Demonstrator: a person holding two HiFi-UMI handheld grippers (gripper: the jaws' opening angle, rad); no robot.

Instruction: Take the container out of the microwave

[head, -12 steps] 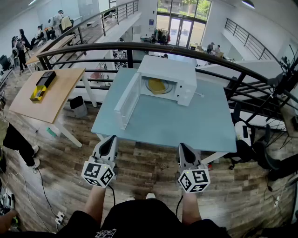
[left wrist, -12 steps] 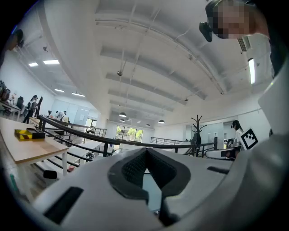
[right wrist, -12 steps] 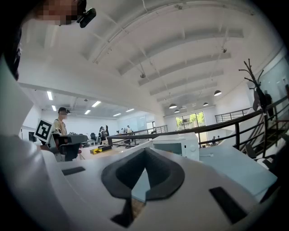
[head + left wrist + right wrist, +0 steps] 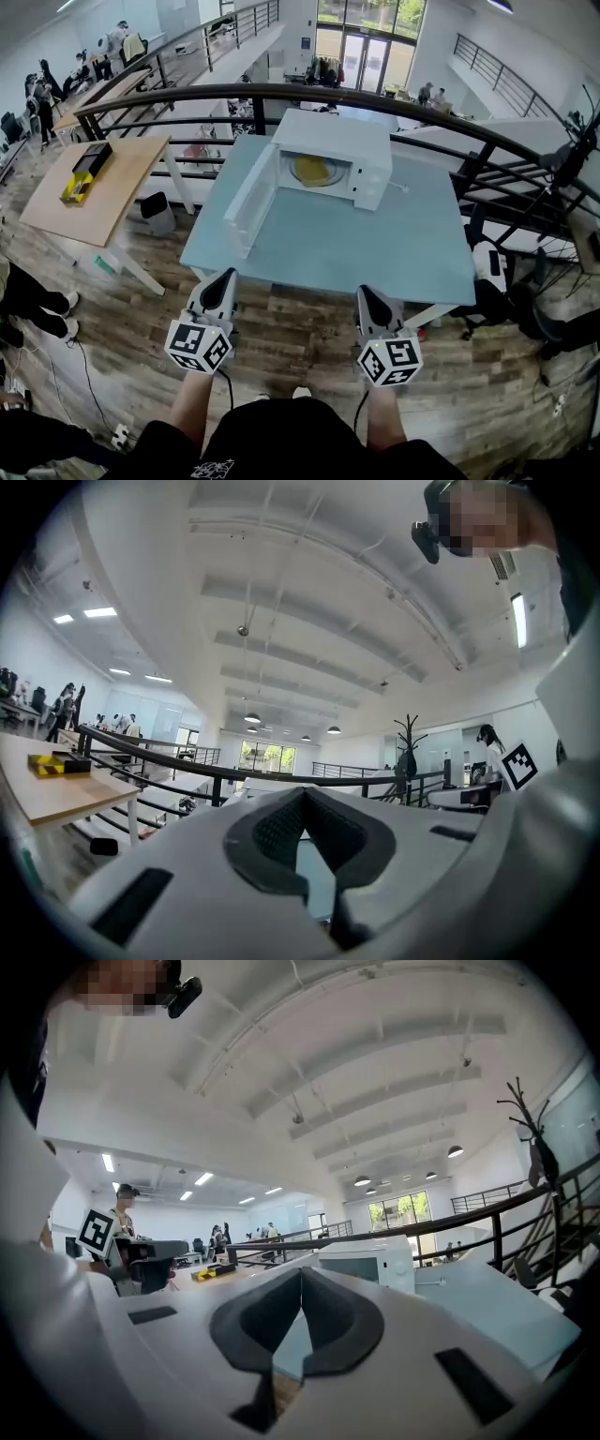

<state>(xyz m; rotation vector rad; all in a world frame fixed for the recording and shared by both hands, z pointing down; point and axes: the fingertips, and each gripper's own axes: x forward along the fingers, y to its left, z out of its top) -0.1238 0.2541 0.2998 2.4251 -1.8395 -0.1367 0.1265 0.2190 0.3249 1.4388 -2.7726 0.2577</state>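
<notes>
The white microwave (image 4: 333,141) is standing on the far part of the light blue table (image 4: 375,253), and its door (image 4: 251,199) is hanging wide open to the left. The container (image 4: 314,170), yellow and round, is sitting inside the oven's cavity. From the head view it is too small to tell what, if anything, it is holding. The right gripper view is also showing the microwave (image 4: 370,1258) from the side, far across the table (image 4: 487,1312).

The person is holding both tools level, just short of the table's near edge and well apart from the microwave. The left gripper (image 4: 225,275) is showing its jaws pressed together at the tips in its own view (image 4: 302,794), with nothing between them. The right gripper (image 4: 364,292) is likewise showing its jaws meeting at the tips (image 4: 301,1274) and gripping nothing. Each is carrying a cube with black-and-white square markers, the left cube (image 4: 199,346) and the right cube (image 4: 389,361), nearest the person. These are coded patterns rather than words.

A white print on the person's dark shirt (image 4: 214,469) is showing at the near edge, too small to read. To the left, a wooden table (image 4: 122,183) is bearing a yellow and black object (image 4: 84,173), and any label on it is too small to make out. A dark railing (image 4: 187,97) is curving behind the blue table.
</notes>
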